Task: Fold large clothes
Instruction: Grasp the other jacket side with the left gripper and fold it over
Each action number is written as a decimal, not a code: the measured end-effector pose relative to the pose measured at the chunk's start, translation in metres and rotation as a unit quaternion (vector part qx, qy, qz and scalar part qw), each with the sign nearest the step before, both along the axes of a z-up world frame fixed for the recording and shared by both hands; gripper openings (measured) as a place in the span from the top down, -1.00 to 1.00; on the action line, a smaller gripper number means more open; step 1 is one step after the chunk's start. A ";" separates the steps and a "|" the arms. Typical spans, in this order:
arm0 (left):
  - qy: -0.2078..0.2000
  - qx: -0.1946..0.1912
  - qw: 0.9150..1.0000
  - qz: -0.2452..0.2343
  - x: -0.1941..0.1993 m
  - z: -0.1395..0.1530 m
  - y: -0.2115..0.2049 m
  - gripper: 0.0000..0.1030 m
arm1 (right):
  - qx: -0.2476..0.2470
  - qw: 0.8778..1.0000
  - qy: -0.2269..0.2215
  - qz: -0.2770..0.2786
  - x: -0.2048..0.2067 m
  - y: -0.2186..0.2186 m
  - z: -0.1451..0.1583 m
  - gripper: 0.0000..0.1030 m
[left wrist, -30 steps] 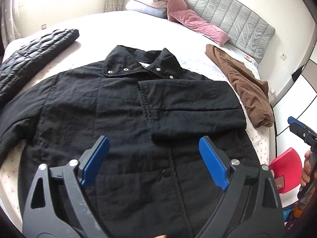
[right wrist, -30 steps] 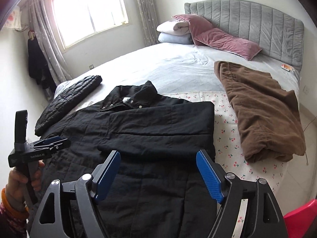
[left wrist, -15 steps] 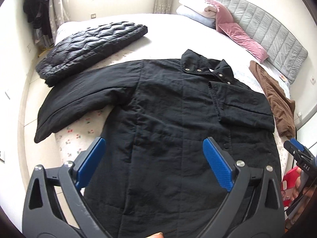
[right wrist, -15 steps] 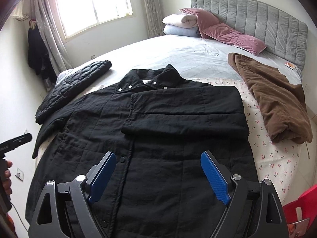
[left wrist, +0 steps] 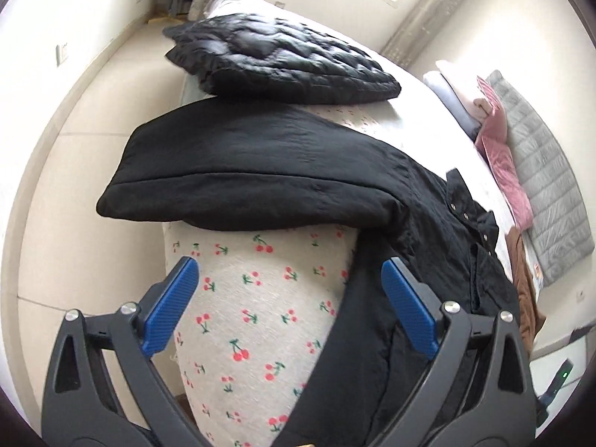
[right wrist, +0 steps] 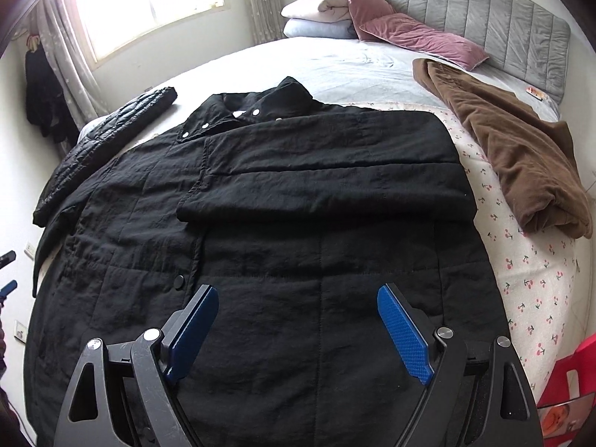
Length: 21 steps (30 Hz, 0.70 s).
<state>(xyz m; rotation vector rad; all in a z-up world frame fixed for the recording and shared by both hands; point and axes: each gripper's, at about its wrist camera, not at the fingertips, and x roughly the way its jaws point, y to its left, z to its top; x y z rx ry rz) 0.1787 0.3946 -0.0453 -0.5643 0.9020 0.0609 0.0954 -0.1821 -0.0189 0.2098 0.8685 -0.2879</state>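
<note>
The black coat [right wrist: 283, 231] lies front-up on the bed [right wrist: 521, 260] — one sleeve folded across its chest, the other sleeve [left wrist: 253, 178] stretched out over the bed's edge. My left gripper [left wrist: 290, 305] hovers near that sleeve, jaws apart, empty; my right gripper [right wrist: 298, 327] — jaws apart — hangs over the hem.
</note>
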 end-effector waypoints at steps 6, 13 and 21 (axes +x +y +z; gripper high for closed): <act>0.004 -0.129 0.989 0.073 0.012 -0.048 0.043 -0.91 | 0.005 1.000 0.016 -0.002 0.009 0.001 -0.013 -0.72; -0.003 -0.224 0.962 0.157 0.037 -0.097 0.079 -0.57 | 0.005 1.000 0.026 0.002 0.013 0.004 -0.023 -0.72; -0.051 -0.202 0.955 0.213 0.042 -0.083 0.092 0.68 | 0.002 1.000 0.028 -0.004 0.016 -0.001 -0.024 -0.72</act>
